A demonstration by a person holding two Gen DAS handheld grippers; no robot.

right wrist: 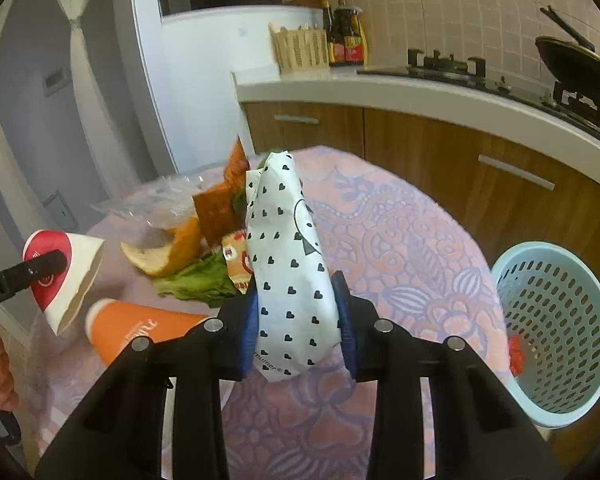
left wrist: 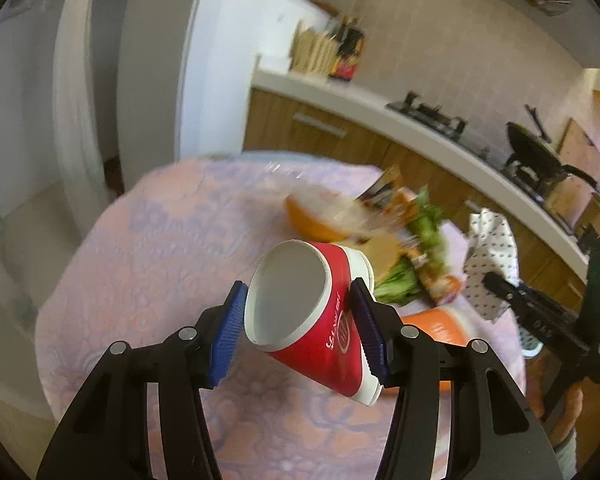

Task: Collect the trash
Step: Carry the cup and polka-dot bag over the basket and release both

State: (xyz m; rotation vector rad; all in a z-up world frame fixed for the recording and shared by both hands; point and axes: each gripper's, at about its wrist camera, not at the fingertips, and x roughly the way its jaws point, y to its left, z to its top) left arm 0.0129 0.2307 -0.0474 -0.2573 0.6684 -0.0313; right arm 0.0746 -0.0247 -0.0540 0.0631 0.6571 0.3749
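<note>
My left gripper (left wrist: 298, 330) is shut on a squashed red paper cup (left wrist: 312, 320), held above the table with its mouth toward the camera; the cup also shows in the right wrist view (right wrist: 62, 276). My right gripper (right wrist: 298, 326) is shut on a white wrapper with black hearts (right wrist: 288, 260), held upright above the table; it also shows in the left wrist view (left wrist: 490, 256). An orange cup (right wrist: 140, 334) lies on its side on the table. A pile of trash with orange peel (right wrist: 172, 252), lettuce (right wrist: 200, 282) and snack wrappers (right wrist: 236, 258) lies behind it.
The round table has a pink and purple patterned cloth (right wrist: 400, 248). A light blue mesh basket (right wrist: 556, 332) stands right of the table, with something red inside. A kitchen counter (right wrist: 420, 96) with a stove and wok runs behind. Clear plastic (right wrist: 160, 200) lies at the table's far side.
</note>
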